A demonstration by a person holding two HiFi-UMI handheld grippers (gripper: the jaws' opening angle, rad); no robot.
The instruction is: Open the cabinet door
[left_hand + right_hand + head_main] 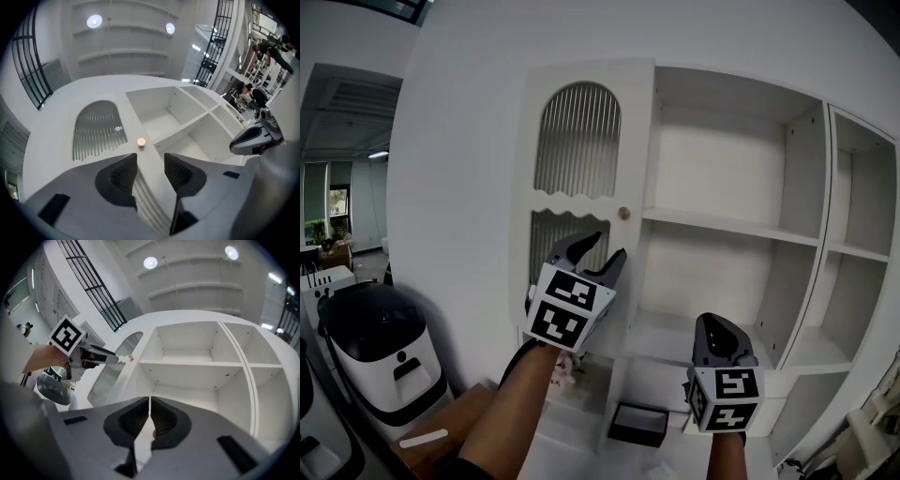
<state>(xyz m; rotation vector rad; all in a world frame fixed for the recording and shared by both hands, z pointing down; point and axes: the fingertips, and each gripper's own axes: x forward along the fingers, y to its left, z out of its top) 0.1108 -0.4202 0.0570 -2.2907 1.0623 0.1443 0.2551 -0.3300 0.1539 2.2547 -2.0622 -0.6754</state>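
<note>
The white cabinet door [581,187] with its ribbed arched panel stands swung open to the left of the bare shelves [731,228]. A small round knob [623,213] sits on the door's right edge. My left gripper [609,246] is open just below the knob, with nothing between its fingers. In the left gripper view the knob [141,141] lies a little beyond the left gripper [150,157], apart from it, and the door's edge runs between the jaws. My right gripper [716,323] is shut and empty, lower down in front of the shelves. The right gripper view shows the right gripper [150,401] facing the shelves.
A white and black appliance [370,347] stands at the lower left beside a brown cardboard box [441,431]. A small black tray [637,424] lies on the floor under the shelves. People stand far off on the right [255,96].
</note>
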